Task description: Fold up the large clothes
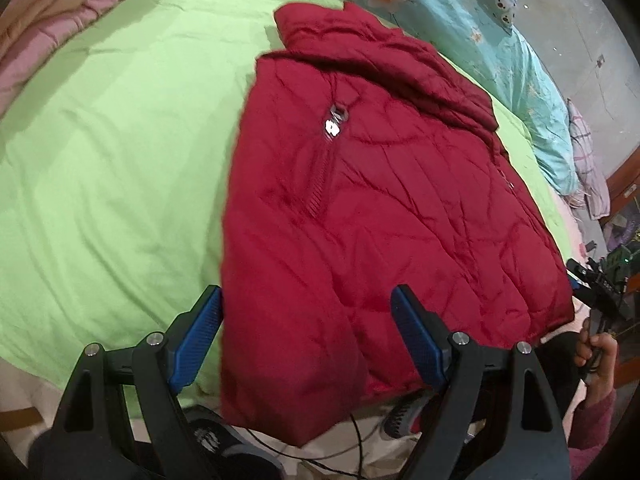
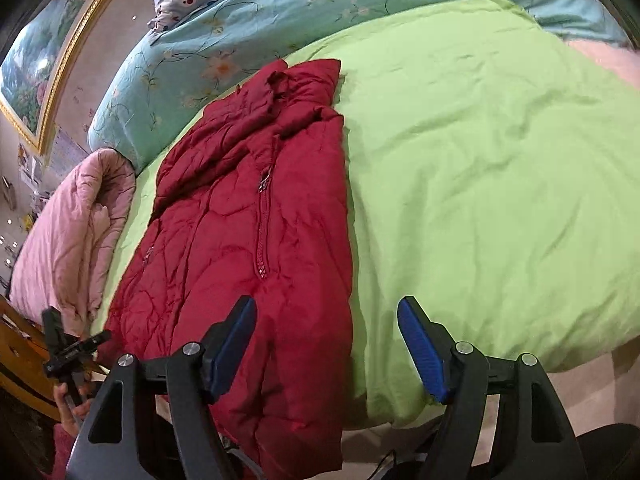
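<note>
Jacket (image 1: 360, 208) hem lies between the spread fingers of the left gripper (image 1: 306, 336), which is released and grips nothing; whether the blue pads touch the cloth cannot be told. The right gripper (image 2: 326, 344) is also released, its left finger over the jacket's hem corner and its right finger over bare green quilt (image 2: 480, 180).

The jacket is dark red, quilted and puffy, lying front up with its zipper (image 2: 262, 232) closed and its collar (image 2: 304, 80) toward the far edge of the bed. It looks narrowed, one side folded in, with a straight edge along the green quilt. Its hem hangs over the near edge of the bed.

A floral blue quilt (image 2: 208, 40) and a pink quilt (image 2: 72, 232) lie beyond. The hanging hem is partly hidden by the gripper bodies, and the jacket's sleeves cannot be made out.
</note>
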`<state>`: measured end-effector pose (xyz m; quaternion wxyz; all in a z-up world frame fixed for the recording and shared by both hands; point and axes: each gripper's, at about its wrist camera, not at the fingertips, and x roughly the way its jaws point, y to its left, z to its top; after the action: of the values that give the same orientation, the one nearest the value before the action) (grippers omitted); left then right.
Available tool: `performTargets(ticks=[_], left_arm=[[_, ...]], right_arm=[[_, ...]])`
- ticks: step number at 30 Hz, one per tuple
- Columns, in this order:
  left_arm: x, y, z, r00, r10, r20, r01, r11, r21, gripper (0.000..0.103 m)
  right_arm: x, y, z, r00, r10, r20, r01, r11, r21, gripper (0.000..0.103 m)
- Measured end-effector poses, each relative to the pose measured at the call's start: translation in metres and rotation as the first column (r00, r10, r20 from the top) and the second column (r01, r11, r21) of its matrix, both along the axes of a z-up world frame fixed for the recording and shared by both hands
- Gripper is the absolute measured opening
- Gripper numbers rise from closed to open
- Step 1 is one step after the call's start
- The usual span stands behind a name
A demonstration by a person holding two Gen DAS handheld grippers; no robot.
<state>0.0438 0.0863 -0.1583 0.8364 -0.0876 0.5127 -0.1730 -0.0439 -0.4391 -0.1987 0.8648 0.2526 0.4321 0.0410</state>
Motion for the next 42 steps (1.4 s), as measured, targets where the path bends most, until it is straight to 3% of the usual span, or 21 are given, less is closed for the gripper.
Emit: performTargets(ticks=[4,12,15,17,21,24,31,42], left_arm=[[-0.004,-0.007,-0.004,1.000,-0.008,-0.009,0.008,1.000,0.024,0.085],[-0.001,0.003,-0.018,0.995,0.010,-0.104,-0.016,0.998,-0.055,0.085],[0.000,0.002,-0.020,0.994,0.011,-0.110,-0.019,0.997,-0.073,0.085],[-0.003,-0.004,-0.017,0.996,-0.019,-0.090,0.014,0.998,-0.058,0.080],[-0.005,-0.017,-0.011,0.998,-0.048,-0.044,0.048,0.999,0.006,0.028],[-0.005,-0.016,-0.003,0.999,-0.043,-0.008,0.043,0.999,-0.022,0.018],[-0.018,-0.011,0.033,0.993,-0.016,0.116,0.025,0.997,-0.077,0.014],[-0.006,-0.021,0.095,0.960,-0.013,0.280,0.044,0.994,-0.104,0.013]], right_arm=[[0.002,0.000,-0.009,0.999,0.017,-0.031,-0.016,0.999,0.028,0.075],[-0.005,0.007,-0.030,0.996,0.070,-0.049,-0.059,0.979,0.196,0.076],[-0.006,0.012,-0.036,0.994,0.091,-0.053,-0.076,0.969,0.235,0.070],[-0.007,0.018,-0.039,0.993,0.107,-0.053,-0.091,0.962,0.256,0.059],[-0.008,0.025,-0.036,0.992,0.120,-0.025,-0.110,0.962,0.252,0.038],[-0.010,0.029,-0.025,0.991,0.133,0.023,-0.134,0.957,0.258,0.026],[-0.010,0.036,0.015,0.975,0.148,0.164,-0.187,0.950,0.251,0.020],[-0.003,0.031,0.057,0.953,0.133,0.271,-0.201,0.949,0.241,0.020]])
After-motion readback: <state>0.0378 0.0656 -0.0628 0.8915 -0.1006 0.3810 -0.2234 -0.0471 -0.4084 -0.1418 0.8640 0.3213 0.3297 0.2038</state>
